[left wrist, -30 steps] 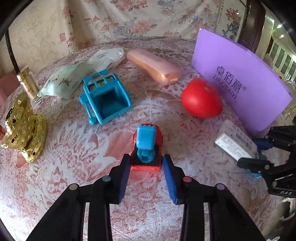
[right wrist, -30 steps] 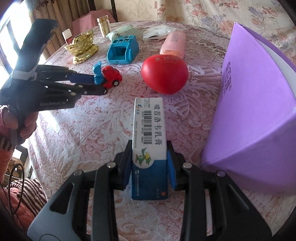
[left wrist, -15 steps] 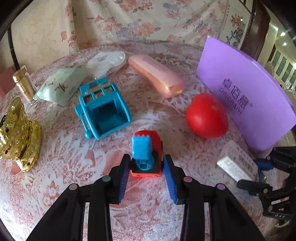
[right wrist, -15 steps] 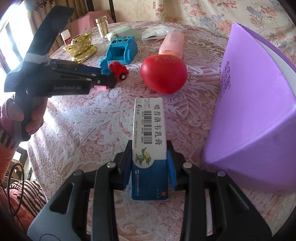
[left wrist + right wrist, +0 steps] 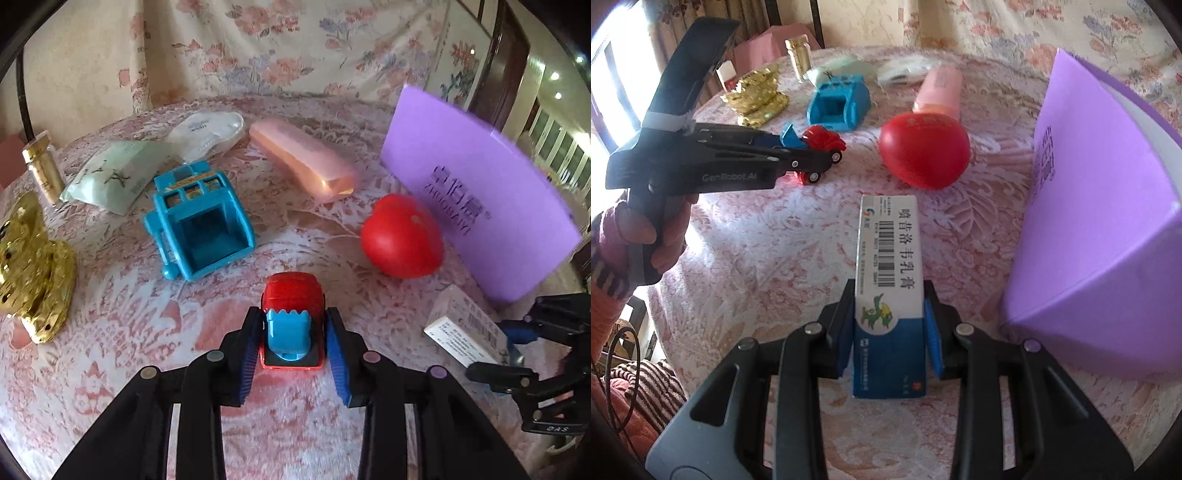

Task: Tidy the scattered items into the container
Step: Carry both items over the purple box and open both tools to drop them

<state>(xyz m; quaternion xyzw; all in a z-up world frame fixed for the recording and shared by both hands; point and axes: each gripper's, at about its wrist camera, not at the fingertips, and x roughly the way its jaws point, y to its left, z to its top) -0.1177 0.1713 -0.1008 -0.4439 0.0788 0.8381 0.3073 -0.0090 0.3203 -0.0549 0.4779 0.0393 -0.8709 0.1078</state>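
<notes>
Meanwhile left tongs (image 5: pixel 293 334) clamp the toy truck (image 5: pixel 291 317), right tongs (image 5: pixel 888 332) clamp the ointment box (image 5: pixel 890 280).

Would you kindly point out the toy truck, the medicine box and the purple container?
toy truck (image 5: pixel 291 295): left wrist view, red cab roof.
medicine box (image 5: pixel 889 258): right wrist view, printed top face.
purple container (image 5: pixel 1100 206): right wrist view, outer side wall.
</notes>
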